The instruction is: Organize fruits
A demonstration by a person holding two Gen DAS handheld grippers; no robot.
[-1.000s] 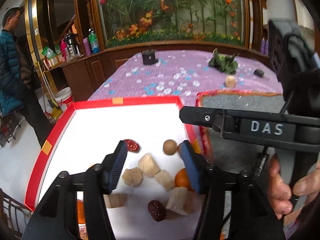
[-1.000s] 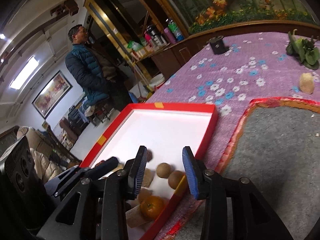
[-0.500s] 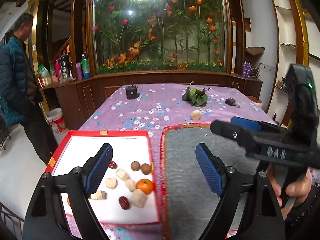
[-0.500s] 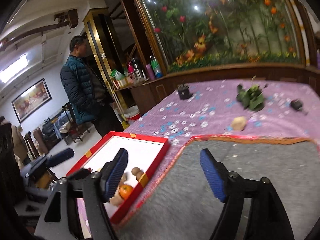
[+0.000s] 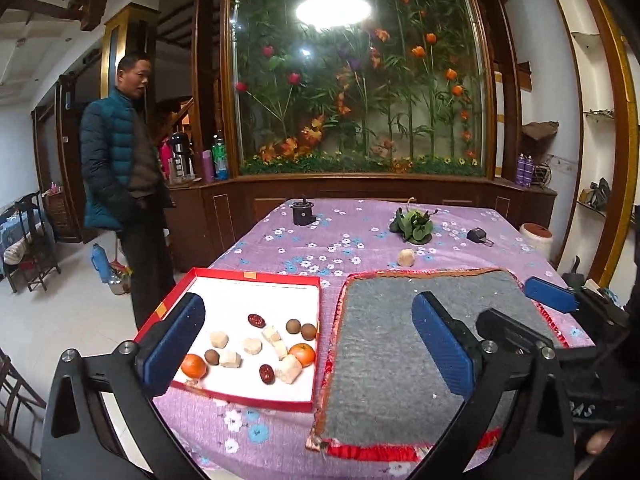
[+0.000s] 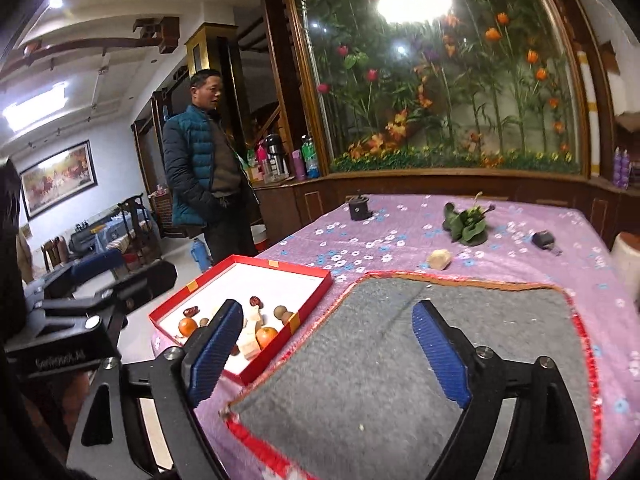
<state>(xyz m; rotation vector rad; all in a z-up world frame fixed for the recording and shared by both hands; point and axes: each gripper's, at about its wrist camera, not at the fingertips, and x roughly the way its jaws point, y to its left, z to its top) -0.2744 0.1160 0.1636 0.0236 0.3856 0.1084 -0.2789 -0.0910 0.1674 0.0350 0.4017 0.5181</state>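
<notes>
A red-rimmed white tray (image 5: 256, 277) lies on the purple flowered tablecloth and holds two oranges (image 5: 302, 354), several pale cut chunks (image 5: 253, 345), brown round fruits (image 5: 308, 331) and dark red dates (image 5: 256, 320). The tray also shows in the right wrist view (image 6: 320, 292). My left gripper (image 5: 308, 344) is open and empty, held back above the table's near edge. My right gripper (image 6: 326, 354) is open and empty above the grey mat (image 6: 400, 360). One pale chunk (image 5: 405, 257) lies alone on the cloth beyond the mat.
A grey mat with red trim (image 5: 400, 320) lies right of the tray. Farther back are a green leafy bunch (image 5: 414, 226), a small black pot (image 5: 303, 213) and a dark key fob (image 5: 478, 236). A man in a blue jacket (image 5: 120, 168) stands left of the table.
Both grippers have pulled back and up from the tray and opened wide. The view now takes in the whole table; the fruits stay in the tray.
</notes>
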